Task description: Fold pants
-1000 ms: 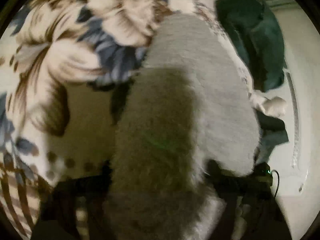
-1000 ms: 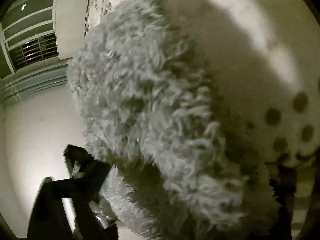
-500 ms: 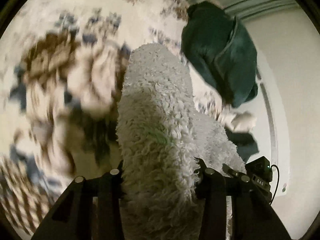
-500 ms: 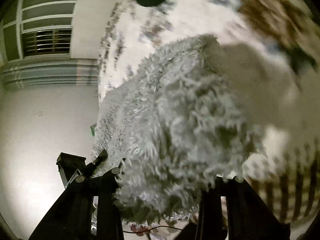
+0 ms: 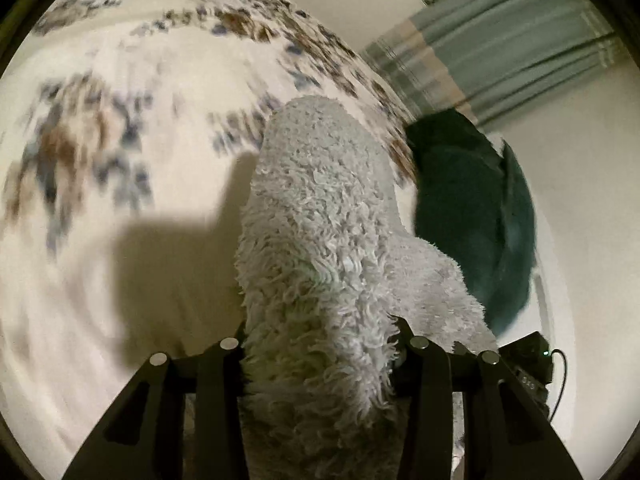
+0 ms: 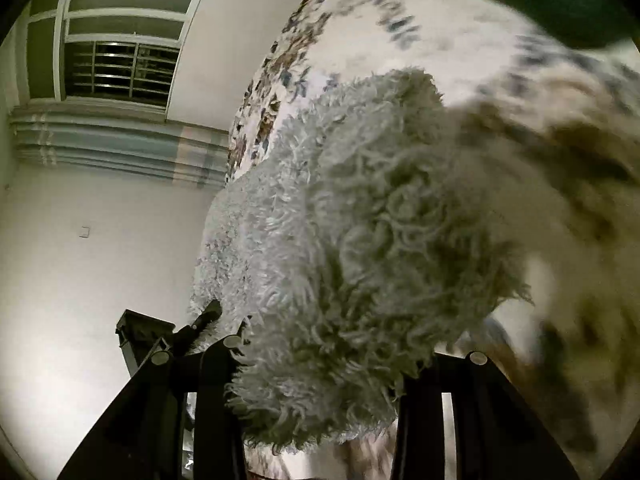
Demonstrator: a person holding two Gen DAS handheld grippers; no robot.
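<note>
Left gripper (image 5: 320, 360): jaws clamped on a thick bunch of the pants (image 5: 320, 240), fleece bulging out between the fingers. Right gripper (image 6: 320, 364): same, closed on another wad of pants (image 6: 360, 240). Pants are lifted, hanging from both grippers above the bed (image 5: 100, 300), stretched between them; the other gripper (image 6: 200, 322) shows at the fabric's left edge in the right view.

Handling: shaggy, soft, bulky, probably light; won't hold a crease and slumps thickly. Pile grips well, so slip seems unlikely. Better to pinch at the waistband or hem edge than a fat wad; which part is held now, can't tell.

Room: bed left of the pants is bare floral sheet. Dark green garment (image 5: 472, 220) lies just right of the pants, near the bed edge; keep the fold off it. Beyond, wall (image 6: 80, 260) and curtain (image 5: 520, 40).
</note>
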